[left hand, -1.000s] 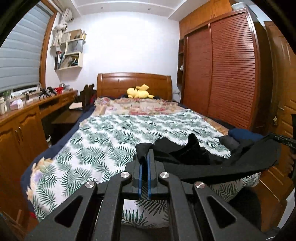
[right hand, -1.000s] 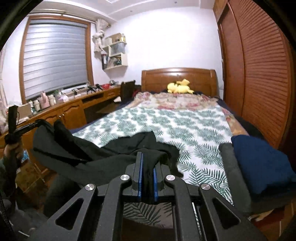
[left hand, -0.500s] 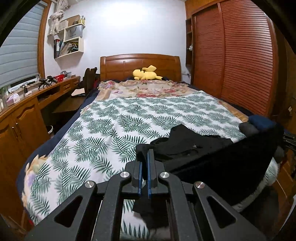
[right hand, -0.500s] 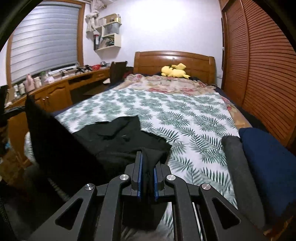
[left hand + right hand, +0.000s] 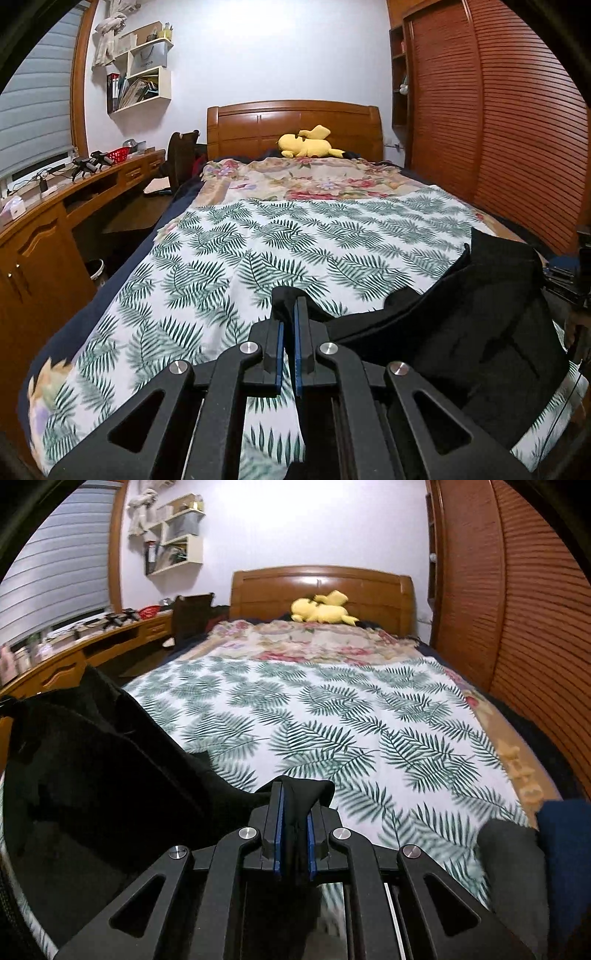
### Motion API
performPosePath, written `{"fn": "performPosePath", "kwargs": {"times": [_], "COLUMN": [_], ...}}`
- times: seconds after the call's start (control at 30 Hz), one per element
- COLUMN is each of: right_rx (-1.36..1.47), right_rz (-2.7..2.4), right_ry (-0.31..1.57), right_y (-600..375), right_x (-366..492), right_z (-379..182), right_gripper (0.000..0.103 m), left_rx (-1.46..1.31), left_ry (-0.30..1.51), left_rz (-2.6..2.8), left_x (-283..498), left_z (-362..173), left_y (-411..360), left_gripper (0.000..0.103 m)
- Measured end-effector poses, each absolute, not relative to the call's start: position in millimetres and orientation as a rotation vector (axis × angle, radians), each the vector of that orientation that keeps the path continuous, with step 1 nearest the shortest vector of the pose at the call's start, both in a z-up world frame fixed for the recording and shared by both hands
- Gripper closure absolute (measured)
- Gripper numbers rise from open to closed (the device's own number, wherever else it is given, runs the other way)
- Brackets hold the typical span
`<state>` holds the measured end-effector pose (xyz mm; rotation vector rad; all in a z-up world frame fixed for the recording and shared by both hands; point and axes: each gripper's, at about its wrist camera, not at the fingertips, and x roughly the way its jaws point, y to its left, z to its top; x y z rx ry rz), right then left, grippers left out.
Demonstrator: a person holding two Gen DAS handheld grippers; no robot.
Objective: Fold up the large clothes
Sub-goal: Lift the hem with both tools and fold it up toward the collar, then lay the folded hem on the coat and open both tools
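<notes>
- I hold the black garment [image 5: 461, 332] pinched in both: left gripper [image 5: 288, 325] and right gripper [image 5: 294, 812] clamped on it.
- It spans between them, left at 9 o'clock, right at 3; bed [image 5: 258, 251] lies at 12.

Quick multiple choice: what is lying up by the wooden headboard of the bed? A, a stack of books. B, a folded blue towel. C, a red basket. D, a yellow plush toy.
D: a yellow plush toy lies at the head of the bed, against the wooden headboard, and the right wrist view shows the same.
</notes>
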<state>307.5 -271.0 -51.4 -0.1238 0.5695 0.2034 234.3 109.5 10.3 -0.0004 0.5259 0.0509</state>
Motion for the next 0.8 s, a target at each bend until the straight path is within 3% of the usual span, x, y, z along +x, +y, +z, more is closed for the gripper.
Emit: {"fn": "performPosePath", "kwargs": {"times": [0.23,0.3,0.33,0.37,0.4,0.43,0.47,0.8], "right_rx": [-0.141,-0.121,-0.116,-0.12,-0.127,-0.132,-0.133,-0.133], "right_rz": [0.143,0.159,0.17,0.168,0.154,0.145,0.143,0.173], "right_ry": [0.663,0.7,0.712,0.714,0.705,0.692,0.681,0.84], "right_y": [-251.2,-245.4,-243.5,-241.7,-239.7,-237.8,-235.1,-236.4], "right_x": [362.6,369.6,375.2,378.5,377.2,373.7,376.1,393.4], "right_z": [-72.9,-78.6,-79.2,-77.8,-75.1,-71.5,-68.9,-87.6], "right_gripper": [0.093,0.087,0.083,0.074,0.065,0.047,0.038,0.037], "left_rx": [-0.058,-0.057,-0.046,-0.036,-0.029,-0.023,-0.023,-0.052], "left_ry": [0.561,0.551,0.541,0.531,0.526,0.532,0.535,0.599], "left_rz": [0.053,0.042,0.041,0.035,0.023,0.013,0.006,-0.144], "left_x": [281.3,278.1,276.9,274.6,271.5,267.0,266.1,240.7], "left_z": [-5.6,-10.9,-12.1,-13.9,-16.2,-21.2,-23.2,-59.5], "left_y": [112.0,105.4,100.7,96.0,90.7,84.3,81.0,41.2], "left_gripper": [0.096,0.084,0.065,0.052,0.045,0.034,0.027,0.026]}}
